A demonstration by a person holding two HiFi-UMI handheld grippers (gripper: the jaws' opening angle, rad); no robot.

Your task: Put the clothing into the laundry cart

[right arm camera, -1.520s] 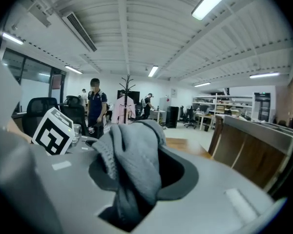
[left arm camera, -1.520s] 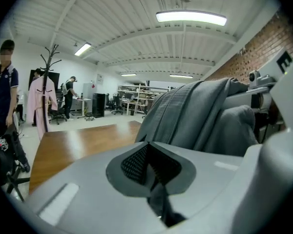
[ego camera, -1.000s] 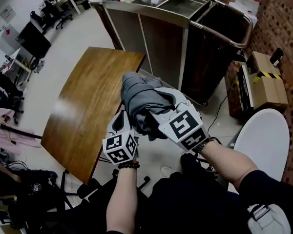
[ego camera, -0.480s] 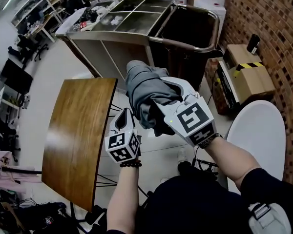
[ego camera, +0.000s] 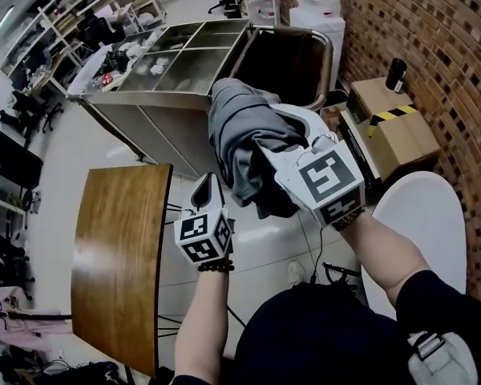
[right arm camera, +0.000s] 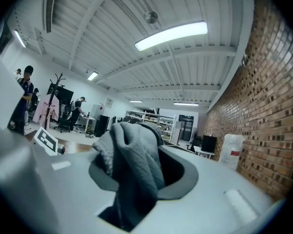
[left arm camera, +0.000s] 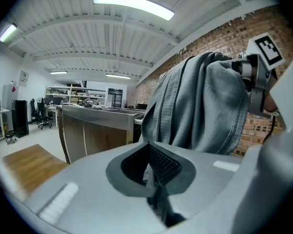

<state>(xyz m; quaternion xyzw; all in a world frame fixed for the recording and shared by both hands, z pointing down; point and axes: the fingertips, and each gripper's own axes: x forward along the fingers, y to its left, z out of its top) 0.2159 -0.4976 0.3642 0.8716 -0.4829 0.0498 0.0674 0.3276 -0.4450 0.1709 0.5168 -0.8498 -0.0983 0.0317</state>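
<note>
A grey garment (ego camera: 239, 131) is bunched up and draped over my right gripper (ego camera: 264, 139), which is shut on it. In the right gripper view the cloth (right arm camera: 132, 155) fills the gap between the jaws (right arm camera: 136, 174). My left gripper (ego camera: 208, 184) sits just below and left of the bundle, its jaws closed on a thin dark fold of the same cloth (left arm camera: 161, 204); the rest of the garment (left arm camera: 200, 106) hangs above it. The laundry cart's dark bag (ego camera: 293, 54), in a metal frame, stands open just beyond the bundle.
A steel trolley (ego camera: 168, 46) with open top compartments adjoins the bag on the left. A wooden table (ego camera: 116, 255) lies at lower left. A cardboard box (ego camera: 393, 127) and a white round top (ego camera: 421, 231) stand by the brick wall (ego camera: 433, 46) on the right.
Both grippers have carried the garment up and away from the wooden table, toward the cart bag. The table has slid to the lower left and the bag has come closer.
</note>
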